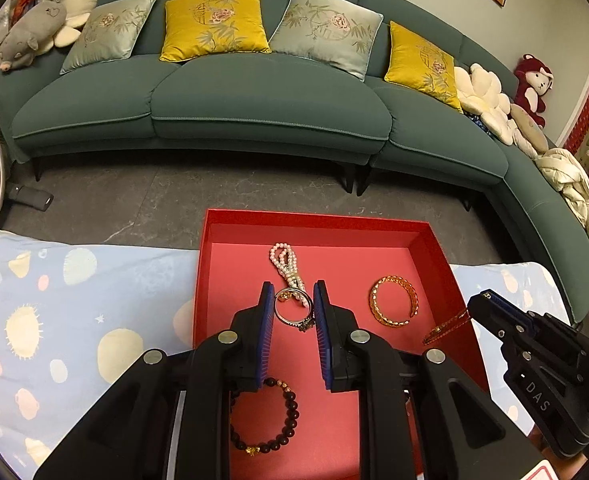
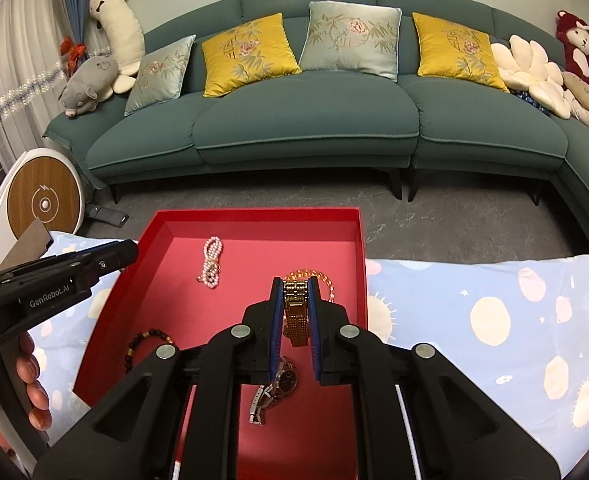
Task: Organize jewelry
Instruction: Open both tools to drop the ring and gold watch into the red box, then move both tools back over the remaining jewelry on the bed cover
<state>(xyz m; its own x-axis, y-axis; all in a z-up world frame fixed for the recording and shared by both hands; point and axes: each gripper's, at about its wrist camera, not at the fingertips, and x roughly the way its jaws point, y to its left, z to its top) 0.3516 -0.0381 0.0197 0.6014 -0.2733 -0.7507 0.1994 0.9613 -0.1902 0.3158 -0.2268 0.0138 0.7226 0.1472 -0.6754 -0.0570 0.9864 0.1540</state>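
A red tray lies on a blue patterned cloth. In it lie a pearl bracelet, a gold bangle, a dark bead bracelet and a silver watch. My left gripper is shut on a silver bracelet above the tray floor. My right gripper is shut on a gold watch; in the left wrist view it is over the tray's right edge with the gold band hanging.
A green sofa with cushions and plush toys stands beyond a strip of grey floor. The blue cloth spreads on both sides of the tray. A round white and wood device stands at the left.
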